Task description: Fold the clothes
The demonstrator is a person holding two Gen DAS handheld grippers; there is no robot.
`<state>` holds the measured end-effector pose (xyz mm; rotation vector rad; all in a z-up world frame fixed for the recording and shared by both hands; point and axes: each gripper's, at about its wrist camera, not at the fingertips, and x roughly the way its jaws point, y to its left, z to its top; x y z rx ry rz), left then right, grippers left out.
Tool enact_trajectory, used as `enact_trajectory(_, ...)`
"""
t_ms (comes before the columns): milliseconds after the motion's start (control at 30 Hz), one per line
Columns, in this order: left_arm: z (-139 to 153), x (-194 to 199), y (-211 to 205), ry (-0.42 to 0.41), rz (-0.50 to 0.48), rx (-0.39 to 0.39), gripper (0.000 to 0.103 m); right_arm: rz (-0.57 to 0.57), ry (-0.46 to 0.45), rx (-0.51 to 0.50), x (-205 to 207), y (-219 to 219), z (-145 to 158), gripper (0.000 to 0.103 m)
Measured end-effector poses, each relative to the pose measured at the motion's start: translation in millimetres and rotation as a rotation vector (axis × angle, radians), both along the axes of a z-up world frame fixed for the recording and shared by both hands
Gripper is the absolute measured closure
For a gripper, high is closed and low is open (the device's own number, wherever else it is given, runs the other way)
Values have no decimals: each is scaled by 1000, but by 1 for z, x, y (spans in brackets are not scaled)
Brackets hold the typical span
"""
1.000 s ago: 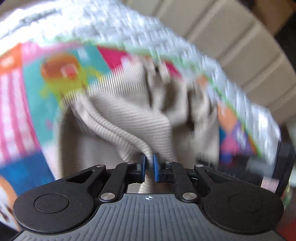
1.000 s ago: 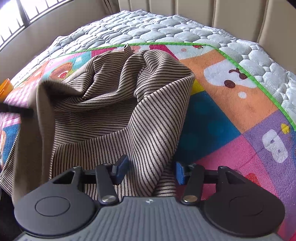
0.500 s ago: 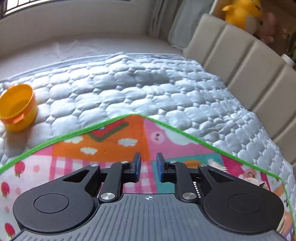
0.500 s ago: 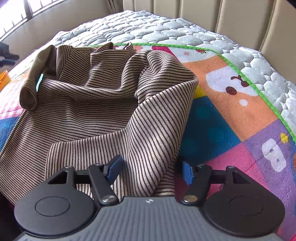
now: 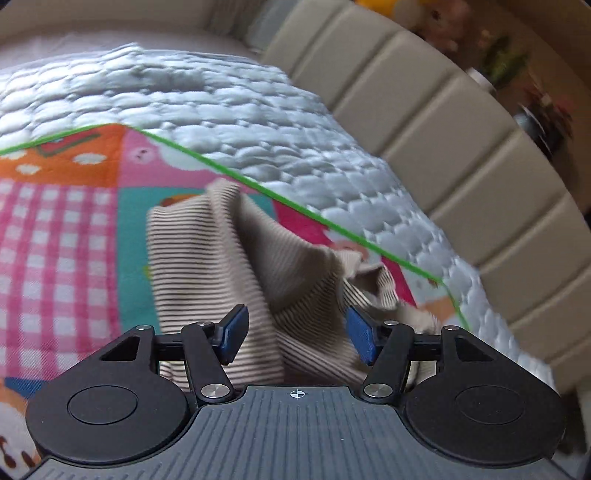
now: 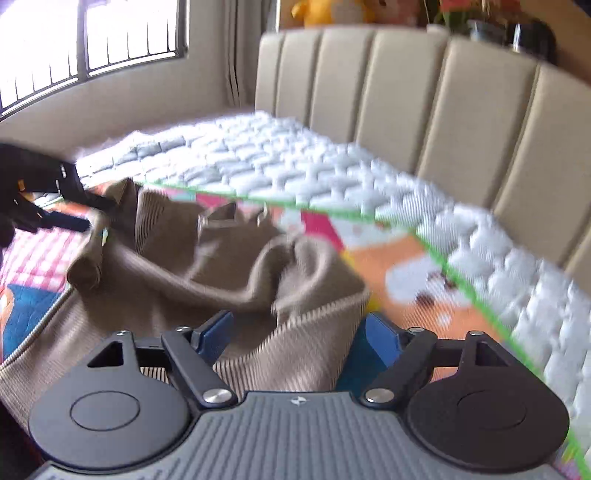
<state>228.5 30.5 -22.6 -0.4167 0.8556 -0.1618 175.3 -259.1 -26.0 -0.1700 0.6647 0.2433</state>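
Observation:
A beige, dark-striped garment (image 5: pixel 207 266) lies crumpled on the colourful play mat (image 5: pixel 59 236). My left gripper (image 5: pixel 297 336) hovers over its upper part, jaws opening, blue pads (image 5: pixel 234 334) clear of the cloth that shows between them. In the right wrist view the garment (image 6: pixel 166 295) is bunched into folds. Its near edge rises between the opening jaws of my right gripper (image 6: pixel 297 334), which do not pinch it. The left gripper (image 6: pixel 96 214) shows there as a black shape at the garment's far left corner.
The mat, edged in green (image 6: pixel 458 280), lies on a white quilted mattress (image 6: pixel 280 158). A beige padded headboard (image 6: pixel 406 96) runs along the back and right. A barred window (image 6: pixel 92 40) is at the far left, and plush toys (image 6: pixel 321 11) sit above the headboard.
My left gripper let go of the fold it pinched, swung up towards the quilt, then came back over the garment with wider jaws. My right gripper rose, tilted up and widened; the garment bunched up.

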Motion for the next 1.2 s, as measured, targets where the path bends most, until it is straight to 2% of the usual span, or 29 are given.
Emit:
enact_trajectory(67, -6, -4, -18, -16, -115, 83, 39, 25, -66, -50, 14, 14, 7, 23)
enact_trajectory(100, -11, -7, -22, 1, -147, 99, 39, 63, -63, -45, 26, 24, 9, 27)
enact_trajectory(133, -16, -10, -24, 33, -167, 94, 38, 100, -60, -41, 38, 35, 11, 42)
enact_trajectory(167, -22, -12, -24, 69, -186, 78, 38, 136, -48, -26, 51, 46, 12, 49)
enact_trajectory(200, -28, -14, -25, 99, -210, 69, 38, 170, -9, 19, 66, 60, 12, 53)
enact_trajectory(267, -33, -14, -24, 114, -260, 72, 36, 207, 71, 99, 100, 80, 8, 53)
enact_trajectory(333, -35, -9, -18, 107, -281, 47, 30, 185, 177, 177, 137, 95, -5, 44)
enact_trajectory(400, -40, -1, -5, 129, -272, -37, 25, 174, 287, 229, 163, 108, -26, 43)
enact_trajectory(467, -47, 5, 5, 158, -266, -113, 25, 181, 385, 264, 184, 124, -45, 66)
enact_trajectory(500, -50, 6, 7, 164, -266, -130, 24, 194, 389, 262, 193, 134, -44, 89)
enact_trajectory(533, -53, 8, 9, 169, -265, -140, 24, 204, 379, 262, 202, 143, -41, 93)
enact_trajectory(600, -60, 13, 12, 191, -262, -148, 21, 198, 281, 274, 226, 156, -25, 94)
enact_trajectory(667, -72, 18, 12, 244, -254, -119, 19, 161, 223, 251, 253, 165, -16, 97)
enact_trajectory(700, -75, 19, 11, 244, -267, -103, 19, 142, 204, 228, 265, 170, -16, 98)
enact_trajectory(833, -78, 21, 12, 238, -295, -92, 18, 114, 148, 68, 291, 184, -18, 97)
enact_trajectory(900, -80, 23, 18, 244, -285, -123, 18, 120, 138, 45, 286, 175, -10, 97)
enact_trajectory(967, -78, 27, 28, 244, -252, -154, 18, 156, 119, 43, 266, 156, 4, 89)
enact_trajectory(1033, -74, 32, 42, 218, -187, -163, 18, 187, 90, -9, 232, 134, 16, 60)
enact_trajectory(1100, -65, 37, 61, 161, -83, -139, 18, 190, 86, -63, 197, 108, 17, 47)
enact_trajectory(1133, -61, 39, 72, 135, -24, -126, 18, 176, 99, -89, 179, 94, 15, 45)
enact_trajectory(1200, -54, 40, 102, 99, 159, -98, 18, 132, 136, -117, 146, 65, 7, 42)
